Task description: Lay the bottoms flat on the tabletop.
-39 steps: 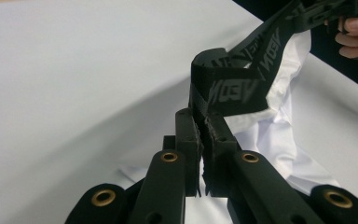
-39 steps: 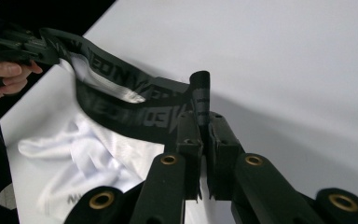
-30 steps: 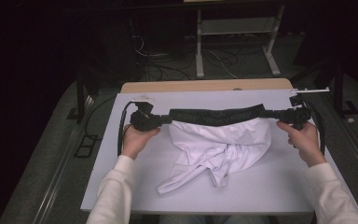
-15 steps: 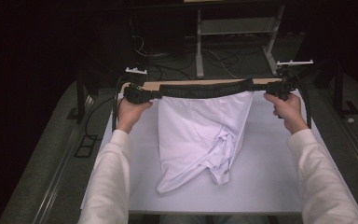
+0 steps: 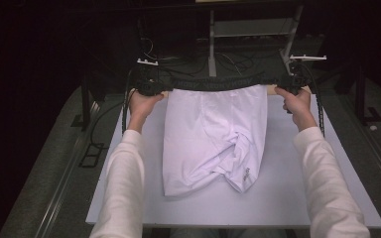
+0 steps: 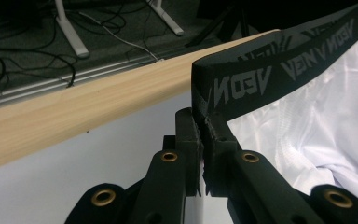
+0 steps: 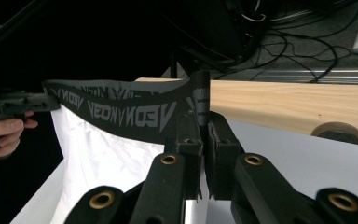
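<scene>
High view: overhead from person's side, facing forward and down over table (image 5: pixel 104 193). Gripper views: close, low, looking along own jaws. All three share waistband (image 5: pixel 213 82) (image 6: pixel 279 70) (image 7: pixel 121 109), table's far edge.

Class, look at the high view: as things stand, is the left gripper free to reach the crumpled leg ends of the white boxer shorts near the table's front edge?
Probably not yet: the left gripper is shut on the black waistband, stretched at the far edge with the right gripper. The leg ends lie uncovered.
</scene>
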Demonstrator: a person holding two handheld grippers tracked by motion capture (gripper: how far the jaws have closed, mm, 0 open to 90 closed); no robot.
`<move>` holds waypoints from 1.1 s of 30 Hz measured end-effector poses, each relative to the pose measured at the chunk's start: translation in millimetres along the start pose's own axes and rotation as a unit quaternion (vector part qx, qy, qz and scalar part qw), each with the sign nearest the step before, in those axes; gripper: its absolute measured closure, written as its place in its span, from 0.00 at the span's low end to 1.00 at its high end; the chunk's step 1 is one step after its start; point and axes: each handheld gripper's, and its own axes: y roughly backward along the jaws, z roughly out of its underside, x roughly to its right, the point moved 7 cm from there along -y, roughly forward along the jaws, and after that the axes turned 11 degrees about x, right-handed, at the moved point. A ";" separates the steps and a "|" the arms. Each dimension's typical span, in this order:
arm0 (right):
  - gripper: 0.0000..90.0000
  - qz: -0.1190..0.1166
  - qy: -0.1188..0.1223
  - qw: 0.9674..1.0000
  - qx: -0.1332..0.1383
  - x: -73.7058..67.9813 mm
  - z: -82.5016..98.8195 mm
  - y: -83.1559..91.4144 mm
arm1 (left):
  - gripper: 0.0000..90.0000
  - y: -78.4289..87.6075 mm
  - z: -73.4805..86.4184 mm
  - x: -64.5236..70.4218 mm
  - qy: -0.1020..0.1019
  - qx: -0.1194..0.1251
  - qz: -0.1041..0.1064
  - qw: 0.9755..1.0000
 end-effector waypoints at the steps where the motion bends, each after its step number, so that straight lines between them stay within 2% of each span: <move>1: 0.93 0.005 -0.001 1.000 -0.004 2.5 2.8 -1.5 | 0.95 -3.0 5.0 -0.4 0.000 -0.002 -0.005 1.000; 4: 0.93 0.021 -0.013 1.000 -0.002 10.9 17.6 -7.8 | 0.95 -12.0 21.5 -2.8 0.013 -0.007 -0.020 1.000; 5: 0.93 0.033 -0.020 0.999 -0.012 18.2 30.6 -13.5 | 0.95 -14.6 26.8 -3.7 0.018 -0.010 -0.023 1.000; 6: 0.93 0.033 -0.020 0.999 -0.012 18.2 30.6 -13.5 | 0.95 -16.3 31.7 -4.9 0.021 -0.014 -0.025 0.999; 9: 0.93 0.044 -0.030 0.998 -0.027 26.9 47.1 -19.4 | 0.95 -20.2 46.0 -8.0 0.027 -0.021 -0.031 0.999; 14: 0.93 0.060 -0.023 0.997 -0.037 33.0 61.0 -26.8 | 0.95 -28.3 61.2 -12.0 0.038 -0.029 -0.035 0.998; 18: 0.93 0.060 -0.007 0.998 -0.035 31.9 59.4 -28.9 | 0.95 -29.3 59.9 -11.7 0.036 -0.022 -0.033 0.999; 21: 0.93 0.056 -0.006 0.998 -0.023 30.7 51.9 -26.6 | 0.95 -27.4 55.4 -12.6 0.049 -0.008 -0.030 0.998; 26: 0.93 0.053 0.007 0.998 -0.016 24.8 41.3 -29.7 | 0.95 -27.0 50.4 -13.5 0.048 -0.004 -0.033 0.998; 29: 0.93 0.048 0.006 0.999 -0.015 23.9 39.9 -31.1 | 0.94 -27.4 50.1 -14.8 0.055 -0.002 -0.032 0.998; 33: 0.93 0.047 0.007 0.999 -0.023 30.1 43.6 -32.7 | 0.94 -30.7 56.7 -14.7 0.054 -0.011 -0.026 0.998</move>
